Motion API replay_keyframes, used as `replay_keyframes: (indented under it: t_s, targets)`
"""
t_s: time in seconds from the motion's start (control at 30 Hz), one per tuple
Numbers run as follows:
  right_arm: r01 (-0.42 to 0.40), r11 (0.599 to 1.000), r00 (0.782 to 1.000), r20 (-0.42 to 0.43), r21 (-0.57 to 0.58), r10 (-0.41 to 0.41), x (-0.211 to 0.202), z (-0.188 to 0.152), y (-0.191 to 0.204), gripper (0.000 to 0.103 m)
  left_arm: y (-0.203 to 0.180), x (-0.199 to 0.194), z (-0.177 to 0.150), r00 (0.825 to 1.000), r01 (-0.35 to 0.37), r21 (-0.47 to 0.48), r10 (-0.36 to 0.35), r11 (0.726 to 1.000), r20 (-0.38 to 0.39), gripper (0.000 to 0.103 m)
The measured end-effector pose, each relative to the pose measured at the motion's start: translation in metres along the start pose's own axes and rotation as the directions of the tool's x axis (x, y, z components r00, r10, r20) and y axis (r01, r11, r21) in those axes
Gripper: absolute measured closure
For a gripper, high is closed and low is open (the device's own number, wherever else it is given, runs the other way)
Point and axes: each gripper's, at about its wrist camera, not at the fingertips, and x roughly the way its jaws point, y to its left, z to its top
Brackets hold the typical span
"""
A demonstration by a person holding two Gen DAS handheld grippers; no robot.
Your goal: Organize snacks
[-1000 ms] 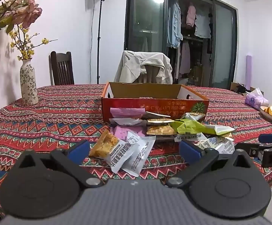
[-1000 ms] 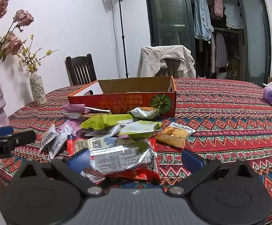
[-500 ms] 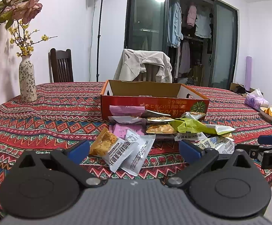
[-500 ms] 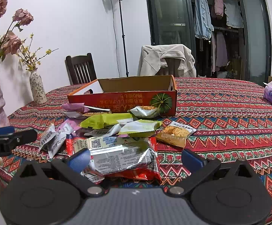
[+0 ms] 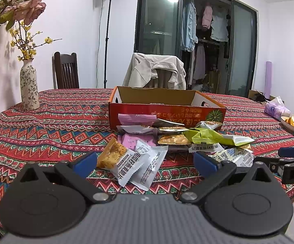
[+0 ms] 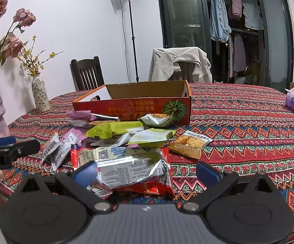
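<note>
Nearest the near edge of the table (image 5: 51,122), both tools hung just above the cloth with their jaws spread wide and holding nothing. The left gripper (image 5: 145,161) framed a crinkly white packet (image 5: 126,163) with a golden biscuit showing at its clear end, likely lined up as its first pick. The right gripper (image 6: 146,171) framed a shiny silver foil pack (image 6: 132,171) lying on a red wrapper (image 6: 145,189), which put that pack closest to its reach. Beyond them the snacks lay in a loose overlapping heap toward the middle of the table: flat, soft pouches with crimped ends, among them a lime-green bag (image 6: 116,131), pink wrappers (image 5: 135,119), and a brown cracker packet (image 6: 190,144) lying slightly apart on the right. None had gone into the box yet, as far as could be seen. Just behind the heap stood the open cardboard box (image 5: 167,110), shallow and stiff, red outside and plain brown inside, probably set there as the place for the snacks. The woven cloth was patterned in red zigzag bands. Toward the far left edge stood a slim flowered vase (image 5: 28,87).
</note>
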Motion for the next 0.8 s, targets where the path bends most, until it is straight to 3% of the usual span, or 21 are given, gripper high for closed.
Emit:
replay_keyframes:
  t_s: [0.8]
  targets:
    - [0.000, 1.000, 1.000, -0.003, 0.001, 0.000, 0.0006, 0.0002, -0.0004, 0.000, 0.0005, 0.0017, -0.0011, 1.000, 0.002, -0.003, -0.002, 1.000, -0.001, 0.000]
